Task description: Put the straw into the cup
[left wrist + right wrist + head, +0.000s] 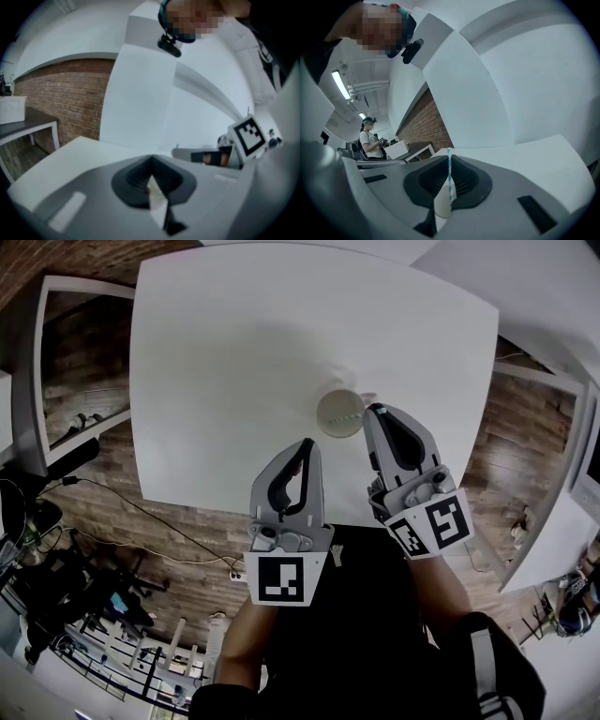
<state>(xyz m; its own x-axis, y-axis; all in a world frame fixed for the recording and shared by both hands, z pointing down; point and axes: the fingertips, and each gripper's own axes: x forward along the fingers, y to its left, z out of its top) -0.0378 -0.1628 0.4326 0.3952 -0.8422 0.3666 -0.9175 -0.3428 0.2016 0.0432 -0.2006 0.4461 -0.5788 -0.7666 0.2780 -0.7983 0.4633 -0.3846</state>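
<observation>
Bright even light; table (234,381) glares white; fisheye edges dark; foreground blurred.

Your cup (338,413): pale, round, upright, frame centre, near the tabletop (234,362) edge. Teal-and-white striped straw (449,176) stands near-vertical over its mouth; depth unclear.

The cup (339,413) stands on the desk (281,343) by its near edge. The right tool (374,411) is just to its right, pinching the straw (450,178). The left tool (307,442) is near-left of the cup.

Head overhead — claw views seemingly upward
</observation>
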